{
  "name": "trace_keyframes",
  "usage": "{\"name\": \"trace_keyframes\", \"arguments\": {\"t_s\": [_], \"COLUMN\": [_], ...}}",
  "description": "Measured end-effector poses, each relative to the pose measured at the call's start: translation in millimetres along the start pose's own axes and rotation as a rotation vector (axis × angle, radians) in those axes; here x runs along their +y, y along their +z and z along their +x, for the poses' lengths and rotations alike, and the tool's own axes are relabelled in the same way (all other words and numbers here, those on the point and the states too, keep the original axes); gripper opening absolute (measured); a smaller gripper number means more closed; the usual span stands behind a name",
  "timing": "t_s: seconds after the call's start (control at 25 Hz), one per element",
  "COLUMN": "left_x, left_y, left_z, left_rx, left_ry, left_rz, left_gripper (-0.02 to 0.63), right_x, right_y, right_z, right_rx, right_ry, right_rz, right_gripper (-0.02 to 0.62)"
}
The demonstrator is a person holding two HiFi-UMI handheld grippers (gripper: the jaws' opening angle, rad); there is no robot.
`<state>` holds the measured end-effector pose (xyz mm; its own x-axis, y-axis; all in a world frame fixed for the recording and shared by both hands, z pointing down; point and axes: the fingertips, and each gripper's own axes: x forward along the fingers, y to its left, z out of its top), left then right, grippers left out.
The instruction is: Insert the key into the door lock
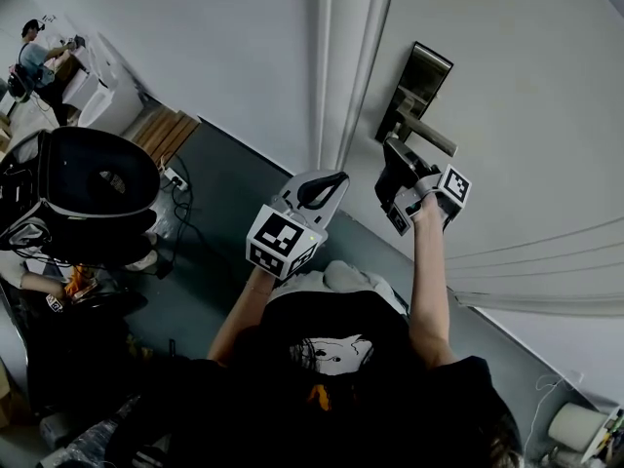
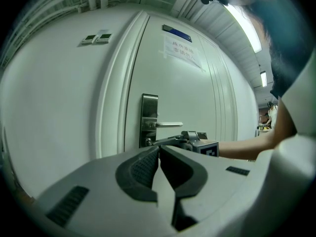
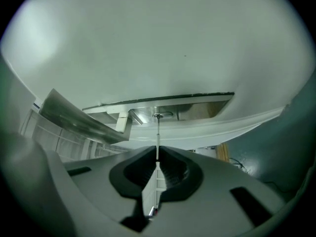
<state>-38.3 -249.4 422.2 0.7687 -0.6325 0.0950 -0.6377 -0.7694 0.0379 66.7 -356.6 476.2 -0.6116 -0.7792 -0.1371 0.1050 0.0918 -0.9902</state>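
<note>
**Key at the keyhole, pinched in the right fingers**

The right gripper (image 3: 157, 149) has its fingers clamped on the key (image 3: 157, 132); the blade shows edge-on as a thin upright line rising from between the fingertips; its tip meets the round keyhole (image 3: 159, 115) in the steel lock plate (image 3: 197, 107); how far it has entered cannot be told. The lever handle (image 3: 79, 117) juts out beside the keyhole, well clear of the fingers.

The left gripper (image 2: 159, 149) hangs back from the door (image 1: 526, 86), lower and to the left of the other; its fingers are pressed together with nothing between them; it points towards the lock plate.

The door is white and panelled, set in a white frame beside a plain white wall (image 1: 195, 37); a paper notice (image 2: 181, 51) is stuck high on it under a small blue sign (image 2: 177, 33). The floor (image 1: 224, 213) is dark grey-green; a black chair (image 1: 93, 188) stands to the left, near a power strip (image 1: 175, 178) and wooden slats (image 1: 164, 130); farther off another person (image 1: 34, 52) sits by white furniture.
</note>
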Motion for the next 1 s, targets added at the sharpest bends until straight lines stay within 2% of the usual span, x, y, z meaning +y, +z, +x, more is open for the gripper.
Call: {"name": "trace_keyframes", "arguments": {"t_s": [0.32, 0.6, 1.0], "left_x": [2, -5, -15], "left_y": [11, 11, 12], "left_z": [2, 17, 21], "left_rx": [0.005, 0.013, 0.019], "left_ry": [0.001, -0.030, -0.042], "left_rz": [-0.007, 0.006, 0.015], "left_gripper": [0.017, 0.017, 0.017], "right_x": [-1, 1, 3], "right_y": [1, 9, 22], "right_z": [2, 9, 15], "right_rx": [0.008, -0.015, -0.043], "right_ry": [0.017, 0.112, 0.126], "right_rz": [-0.031, -0.020, -0.007], "right_gripper": [0.020, 0.028, 0.029]}}
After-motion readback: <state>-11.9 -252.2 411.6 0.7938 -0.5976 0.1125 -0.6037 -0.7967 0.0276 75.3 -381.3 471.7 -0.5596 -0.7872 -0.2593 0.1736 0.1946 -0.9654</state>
